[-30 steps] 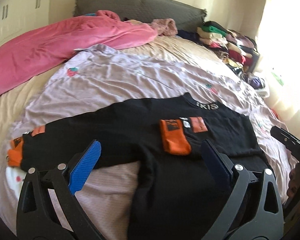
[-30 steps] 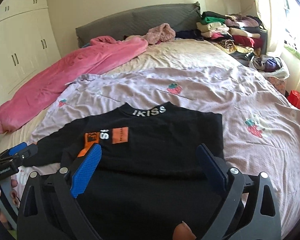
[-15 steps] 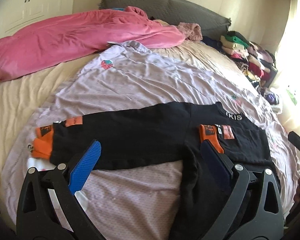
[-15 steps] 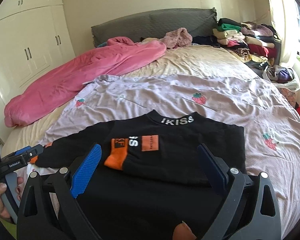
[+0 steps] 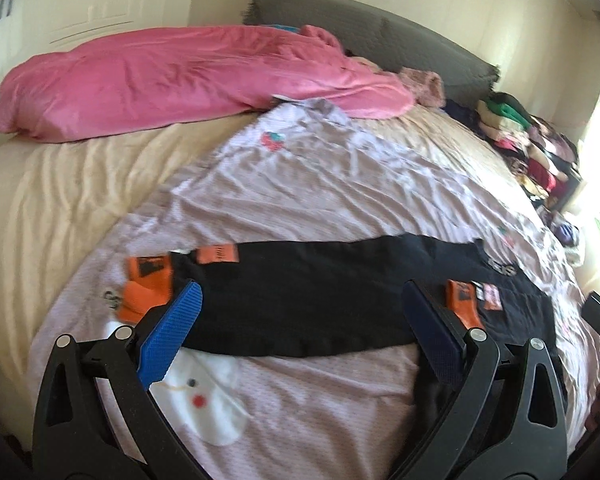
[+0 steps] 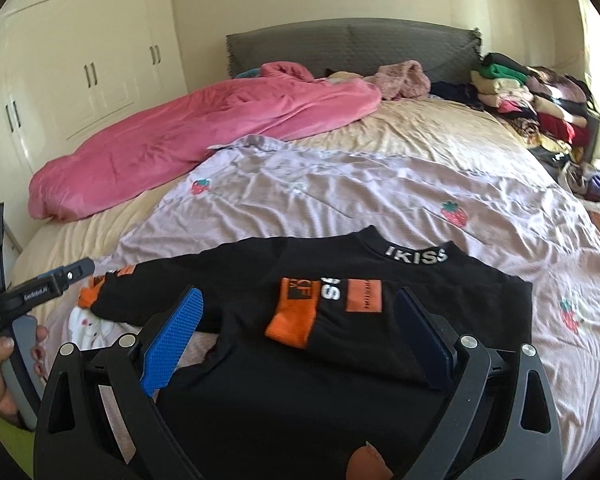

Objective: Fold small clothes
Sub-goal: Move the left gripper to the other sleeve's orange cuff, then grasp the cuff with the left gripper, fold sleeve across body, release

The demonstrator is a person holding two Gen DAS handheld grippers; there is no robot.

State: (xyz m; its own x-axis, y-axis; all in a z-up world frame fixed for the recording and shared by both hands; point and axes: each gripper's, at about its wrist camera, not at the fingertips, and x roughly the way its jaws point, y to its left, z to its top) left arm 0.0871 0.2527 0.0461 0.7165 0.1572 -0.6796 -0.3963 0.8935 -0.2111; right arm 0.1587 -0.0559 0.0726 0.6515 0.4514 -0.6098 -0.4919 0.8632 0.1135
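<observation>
Black top [image 6: 380,344] lies flat on the lilac sheet [image 6: 340,196] at the near end of the bed [image 6: 440,132], collar (lettered "IKISS") toward the far side. One sleeve [image 6: 300,320] is folded across the chest, orange cuff up. The other sleeve [image 5: 300,292] stretches out to the left, its cuff [image 5: 148,284] at the sheet's left edge.

Left gripper [image 5: 304,328]: fingers spread wide, holding nothing, hovering over the outstretched sleeve. Right gripper [image 6: 308,332]: fingers equally wide, empty, over the body of the top.

Pink duvet [image 6: 204,136] far left. Clothes stack [image 6: 532,104] far right, by the headboard [image 6: 352,44]. Hand [image 6: 0,372] visible at near left in the right view, gripping the left tool.
</observation>
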